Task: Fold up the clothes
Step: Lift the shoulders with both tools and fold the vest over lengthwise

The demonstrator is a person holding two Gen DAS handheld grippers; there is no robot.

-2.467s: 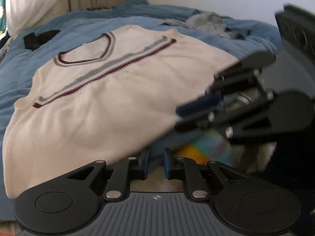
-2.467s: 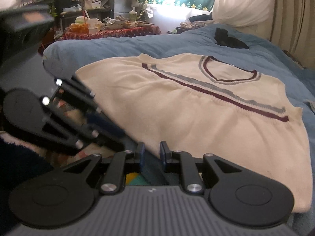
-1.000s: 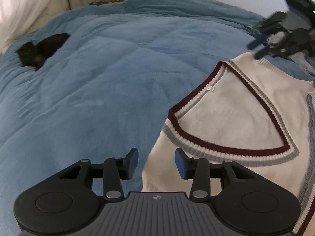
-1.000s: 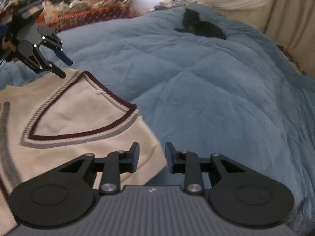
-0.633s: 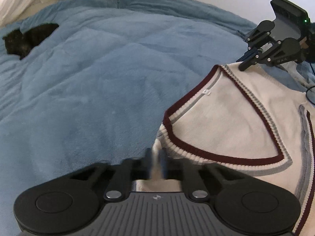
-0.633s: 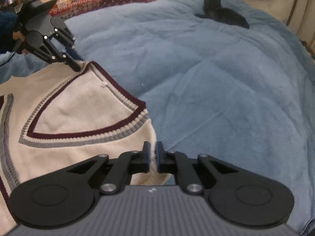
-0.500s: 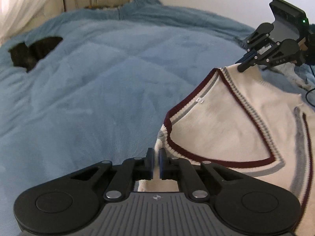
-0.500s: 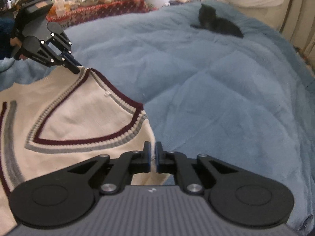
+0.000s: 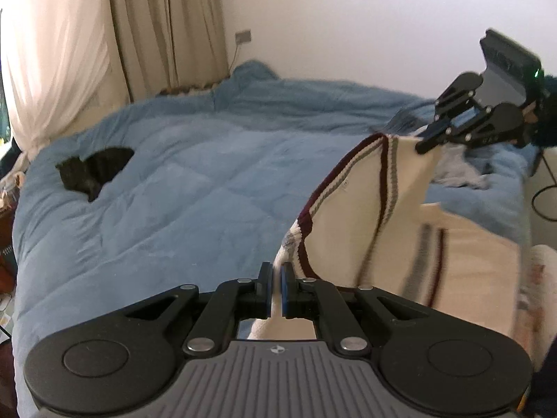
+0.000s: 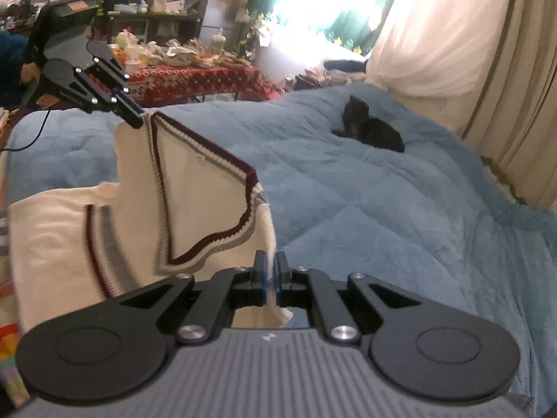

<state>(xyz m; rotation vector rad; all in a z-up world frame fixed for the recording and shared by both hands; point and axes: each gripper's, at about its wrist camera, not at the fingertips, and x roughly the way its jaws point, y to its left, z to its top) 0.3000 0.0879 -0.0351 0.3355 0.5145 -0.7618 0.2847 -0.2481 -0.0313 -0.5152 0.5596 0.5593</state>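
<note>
A blue quilted duvet (image 9: 181, 188) is covering a wide bed, with pale curtains (image 9: 146, 28) hanging behind it and a white wall beyond. In the right wrist view a cluttered table with a red patterned cloth (image 10: 195, 80) is standing past the far edge of the bed, under a bright window. A small black cat (image 10: 369, 127) is lying on the duvet near the curtains, well apart from the clothing.

The cream V-neck sweater vest (image 9: 351, 216), trimmed in maroon and grey stripes, is hanging in the air above the near side of the bed, its upper part raised and its lower part draping down over the bed edge. The left gripper (image 9: 274, 287) is pinching one shoulder of the vest, its blue-padded fingers pressed almost together with cream knit caught between them. The right gripper (image 10: 269, 278) is gripping the other shoulder the same way, fingers closed tight on the fabric. The neckline is sagging in a loose curve between the two grippers. Each gripper is showing in the other's view, holding its corner of the vest up at the collar band
</note>
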